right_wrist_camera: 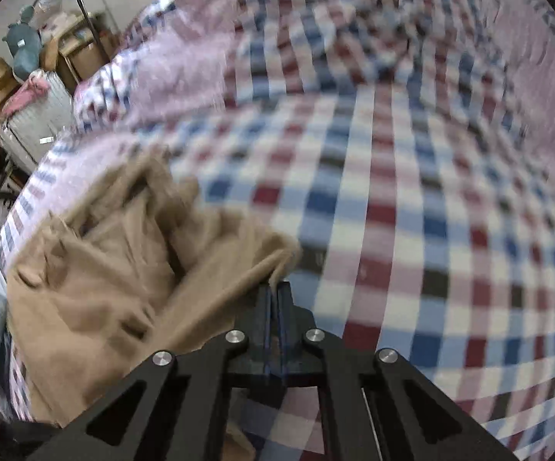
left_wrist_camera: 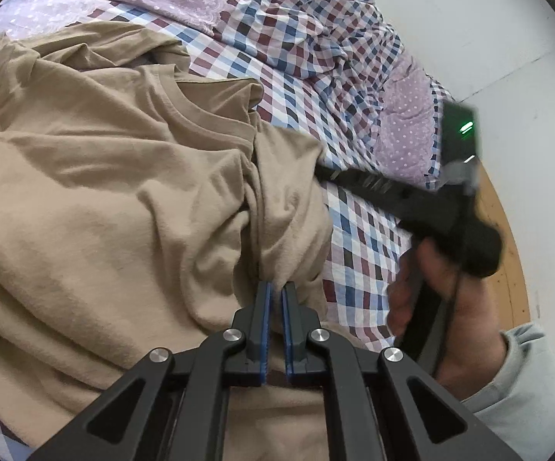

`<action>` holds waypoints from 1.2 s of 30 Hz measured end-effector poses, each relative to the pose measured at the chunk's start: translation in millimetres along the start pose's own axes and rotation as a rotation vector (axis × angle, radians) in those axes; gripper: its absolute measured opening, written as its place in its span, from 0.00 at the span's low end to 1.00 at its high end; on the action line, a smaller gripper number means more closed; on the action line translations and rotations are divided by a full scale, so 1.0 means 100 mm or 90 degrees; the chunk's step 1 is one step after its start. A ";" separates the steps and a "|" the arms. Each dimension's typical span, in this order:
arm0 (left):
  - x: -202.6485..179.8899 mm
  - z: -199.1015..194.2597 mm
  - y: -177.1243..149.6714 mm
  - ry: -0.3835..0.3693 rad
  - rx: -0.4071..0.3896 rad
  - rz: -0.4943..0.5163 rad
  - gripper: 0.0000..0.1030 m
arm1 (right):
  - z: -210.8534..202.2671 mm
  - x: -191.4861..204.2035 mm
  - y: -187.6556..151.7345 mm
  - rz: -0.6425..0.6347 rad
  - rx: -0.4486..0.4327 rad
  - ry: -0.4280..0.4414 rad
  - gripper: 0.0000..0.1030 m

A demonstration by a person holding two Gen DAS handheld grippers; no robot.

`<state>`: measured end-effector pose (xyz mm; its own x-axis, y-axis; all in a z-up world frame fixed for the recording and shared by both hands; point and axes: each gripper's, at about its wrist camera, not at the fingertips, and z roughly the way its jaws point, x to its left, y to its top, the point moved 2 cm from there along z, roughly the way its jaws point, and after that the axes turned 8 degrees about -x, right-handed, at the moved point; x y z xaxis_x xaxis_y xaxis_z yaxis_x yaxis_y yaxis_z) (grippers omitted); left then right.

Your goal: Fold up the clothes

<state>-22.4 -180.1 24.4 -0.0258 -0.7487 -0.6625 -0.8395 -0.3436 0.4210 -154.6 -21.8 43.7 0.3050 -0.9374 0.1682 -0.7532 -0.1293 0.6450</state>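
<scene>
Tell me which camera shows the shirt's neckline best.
The left wrist view: the tan shirt lies sharp there, its ribbed collar plain. The right wrist view shows only a blurred bunch of that shirt, no collar.

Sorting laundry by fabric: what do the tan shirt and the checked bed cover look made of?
Tan shirt: probably cotton jersey knit, matte, with soft rounded folds and a ribbed collar. Checked bed cover: likely thin woven cotton, matte, creasing in fine sharp wrinkles. Neither can be confirmed by sight.
</scene>
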 end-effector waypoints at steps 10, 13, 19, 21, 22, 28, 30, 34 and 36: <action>0.11 -0.16 0.08 -0.027 -0.018 -0.022 0.06 | -0.51 1.41 0.57 -0.197 -0.056 0.043 0.01; 0.22 -0.24 0.11 -0.055 -0.033 -0.056 0.17 | -0.44 1.93 0.49 -0.254 -0.021 0.086 0.01; 0.43 -0.36 0.13 -0.081 -0.052 -0.121 0.46 | -0.23 2.44 0.13 -0.304 0.100 0.160 0.06; 0.47 -0.33 0.12 -0.066 -0.048 -0.130 0.46 | -0.29 2.43 0.11 -0.306 0.103 0.169 0.09; 0.49 -0.32 0.11 -0.058 -0.045 -0.135 0.46 | -0.33 2.41 0.12 -0.300 0.102 0.177 0.10; 0.52 -0.27 0.11 -0.052 -0.052 -0.158 0.46 | -0.87 1.88 0.39 -0.186 0.011 0.242 0.54; 0.52 -0.23 0.13 -0.048 -0.056 -0.170 0.46 | -0.96 1.61 0.41 -0.149 -0.008 0.240 0.57; 0.63 -0.18 0.16 -0.052 -0.069 -0.214 0.46 | -0.82 0.94 0.16 -0.080 0.012 0.193 0.58; 0.66 -0.13 0.16 -0.058 -0.076 -0.234 0.46 | -0.70 0.61 -0.04 -0.048 0.033 0.168 0.58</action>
<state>-30.4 -242.5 -4.7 0.2122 -0.5120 -0.8324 -0.7325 -0.6471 0.2113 -92.5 -56.3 103.4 0.4977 -0.8089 0.3130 -0.7489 -0.2187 0.6256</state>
